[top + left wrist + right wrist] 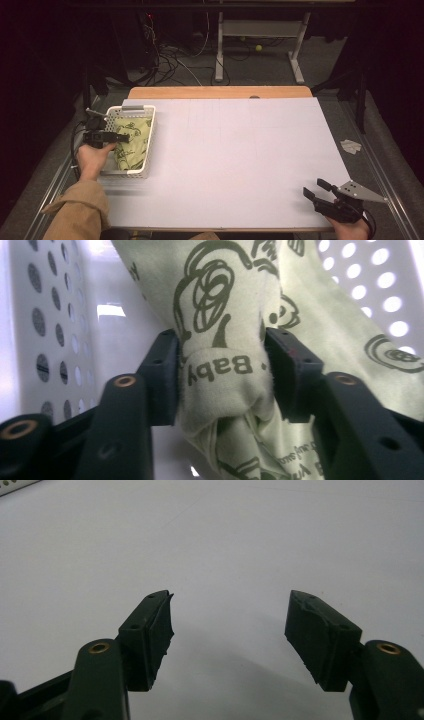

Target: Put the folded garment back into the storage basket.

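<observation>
A pale green cloth (134, 142) printed with dark drawings lies bunched in a white perforated basket (136, 173) at the table's left edge. My left gripper (122, 136) reaches into the basket from the left. In the left gripper view its jaws stand on either side of a knotted fold of the cloth (220, 315), with both pads touching it, so the left gripper (221, 375) is shut on the cloth. The basket wall (55, 330) lies behind. My right gripper (315, 189) rests near the table's front right corner, and the right gripper (230, 625) is open over bare table.
The white table top (230, 150) stretches between the two hands, with a wooden strip (220, 92) along its far edge. Cables, a desk frame and a yellow ball (258, 48) lie on the floor beyond. A scrap of paper (351, 146) lies right of the table.
</observation>
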`<state>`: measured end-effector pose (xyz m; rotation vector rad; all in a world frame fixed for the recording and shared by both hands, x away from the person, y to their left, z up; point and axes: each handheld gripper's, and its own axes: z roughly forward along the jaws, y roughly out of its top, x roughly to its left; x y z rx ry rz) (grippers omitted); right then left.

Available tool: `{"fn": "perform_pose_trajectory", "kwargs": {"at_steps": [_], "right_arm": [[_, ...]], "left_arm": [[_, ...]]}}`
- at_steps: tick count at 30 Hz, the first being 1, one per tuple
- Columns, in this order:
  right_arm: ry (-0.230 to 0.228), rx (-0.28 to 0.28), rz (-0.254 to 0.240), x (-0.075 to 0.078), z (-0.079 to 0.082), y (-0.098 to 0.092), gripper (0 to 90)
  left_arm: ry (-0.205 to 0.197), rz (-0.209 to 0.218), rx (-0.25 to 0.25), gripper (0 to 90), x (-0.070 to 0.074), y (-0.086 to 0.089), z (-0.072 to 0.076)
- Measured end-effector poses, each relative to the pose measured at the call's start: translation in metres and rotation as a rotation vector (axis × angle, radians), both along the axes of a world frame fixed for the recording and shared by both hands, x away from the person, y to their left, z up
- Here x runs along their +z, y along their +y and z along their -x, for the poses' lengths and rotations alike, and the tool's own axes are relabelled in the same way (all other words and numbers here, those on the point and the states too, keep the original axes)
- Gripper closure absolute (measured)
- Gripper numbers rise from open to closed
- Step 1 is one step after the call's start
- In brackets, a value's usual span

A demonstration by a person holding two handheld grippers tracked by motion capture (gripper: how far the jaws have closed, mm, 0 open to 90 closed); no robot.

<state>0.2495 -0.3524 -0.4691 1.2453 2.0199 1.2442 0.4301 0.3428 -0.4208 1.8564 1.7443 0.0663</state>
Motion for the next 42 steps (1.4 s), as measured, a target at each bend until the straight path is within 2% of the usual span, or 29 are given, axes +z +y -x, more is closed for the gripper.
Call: {"fn": "perform_pose_trajectory", "kwargs": {"at_steps": [1,9,11,13,19,24,26,28,29,31,32,35,37,39,42], "right_arm": [[0.000,0.001,0.001,0.000,0.000,0.000,36.0],[-0.001,0.002,0.004,0.000,0.000,0.001,36.1],[-0.002,0.004,0.006,0.000,0.000,0.001,36.1],[-0.001,0.005,0.006,0.000,0.000,0.001,36.1],[0.002,0.004,0.006,0.000,0.000,0.002,36.1],[0.001,0.005,0.005,0.000,0.000,0.001,36.0],[0.000,0.007,0.006,0.000,0.000,0.001,36.1],[0.001,0.006,0.005,0.000,0.000,0.001,36.0],[0.000,0.007,0.005,0.000,0.000,0.001,36.1],[-0.001,0.006,0.005,0.000,0.000,0.001,36.1],[0.000,0.004,0.006,0.000,0.000,0.001,36.1],[-0.001,0.005,0.007,0.000,0.000,0.002,36.1],[-0.001,0.006,0.007,0.000,0.000,0.001,36.1],[-0.002,0.007,0.007,0.000,0.000,0.001,36.1],[-0.005,0.008,0.005,0.001,0.000,0.001,36.1]], "left_arm": [[0.000,0.000,0.000,43.1,0.000,0.000,0.000],[-0.056,-0.002,0.022,42.3,0.012,0.006,0.010],[-0.059,-0.001,0.018,42.5,0.013,0.007,0.011],[-0.048,-0.008,0.011,45.6,0.012,0.007,0.011],[-0.011,-0.054,-0.011,65.3,0.006,0.004,0.008],[-0.057,-0.044,0.060,69.8,0.007,0.008,0.007],[-0.054,-0.046,0.074,69.8,0.005,0.009,0.006],[-0.052,-0.045,0.083,69.4,0.003,0.010,0.005],[-0.039,-0.039,0.077,69.4,0.002,0.010,0.004],[-0.041,-0.039,0.067,66.0,0.003,0.010,0.005],[-0.048,-0.027,0.059,56.8,0.004,0.009,0.006],[-0.057,-0.034,0.040,47.3,0.007,0.007,0.009],[-0.047,-0.032,0.028,45.0,0.010,0.004,0.010],[-0.058,-0.039,0.026,43.2,0.012,0.003,0.011],[-0.083,-0.011,0.027,41.4,0.018,0.002,0.016]]}}
